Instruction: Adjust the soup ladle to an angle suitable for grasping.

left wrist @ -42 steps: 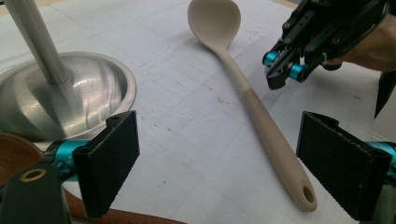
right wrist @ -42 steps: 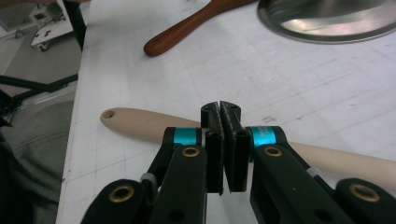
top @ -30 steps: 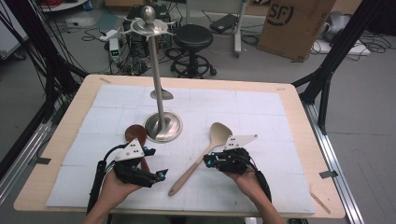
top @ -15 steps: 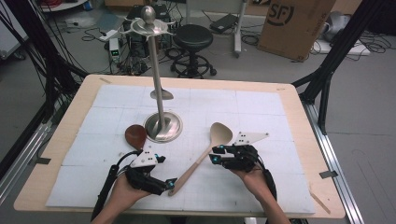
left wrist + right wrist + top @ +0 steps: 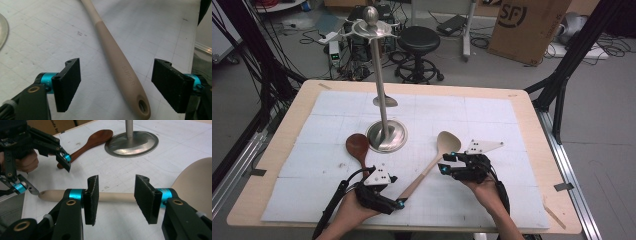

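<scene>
Pale wooden spoon lies flat on the counter, diagonal, bowl toward the stand base, handle end toward the person

Handling, my read: light, rigid, one solid piece, not fragile. Smooth rounded handle, so it could roll or pivot in a pinch. Best hold is across the thicker part of the handle just above the hanging hole; the bowl is too wide and curved for flat pads

Left claw sits at the handle end, released: jaws wide apart either side of the handle, pads not touching, have just been closing a bit. Right claw is beside the neck near the bowl, also released: jaws have just been opening, nothing pinched, handle runs beyond them

View differences:
- left gripper view: the hole, lettering on the handle, and the clear gaps between pads and wood
- right gripper view: handle crosswise beyond its jaws, left claw at the far tip, dark spoon beside the base
- high view: overall layout, plus the stand's pole and top ring, which I'd guess is for hanging
</scene>
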